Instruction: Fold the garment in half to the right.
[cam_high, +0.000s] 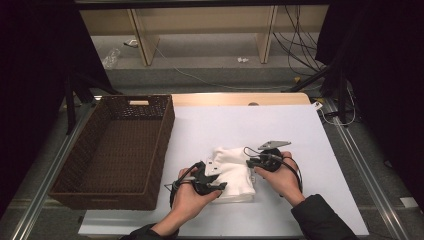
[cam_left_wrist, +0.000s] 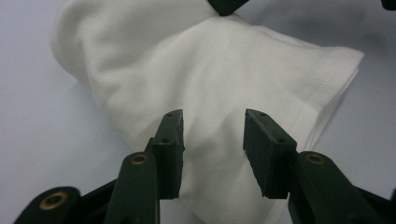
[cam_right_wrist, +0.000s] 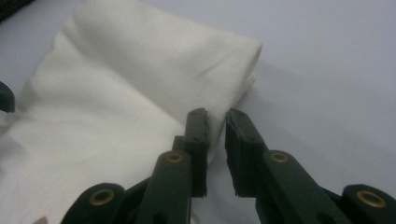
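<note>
On the pale grey surface (cam_high: 300, 135), in the high view, a folded white cotton cloth (cam_high: 232, 172) lies between the two tongs, which close in on it from either side. The left tongs (cam_high: 216, 176), held in the person's left hand (cam_high: 187, 200), sit over the cloth's near-left part. The right tongs (cam_high: 252, 163), held in the right hand (cam_high: 282, 177), sit at the cloth's right edge. Well to the left of the left tongs stands a dark brown woven wicker basket (cam_high: 162, 145), its long side along the surface's left edge.

In the left gripper view, the left tongs (cam_left_wrist: 212, 140) stand moderately open, a clear gap between the jaws. The folded cloth (cam_left_wrist: 205, 79) lies under and ahead of the jaws, with a stitched hem running along the corner to the right of them. Whether the jaw tips touch the fabric cannot be told; nothing is clamped. A black tip of the other tongs shows at the far edge of the cloth.

In the right gripper view, the right tongs (cam_right_wrist: 215, 140) are nearly closed, only a narrow slit left between the jaws. The cloth (cam_right_wrist: 116, 102) lies ahead and to the left of them, its rolled fold rounded at the far end. The left jaw stands against the cloth's edge; whether any fabric is caught in the slit cannot be told.
</note>
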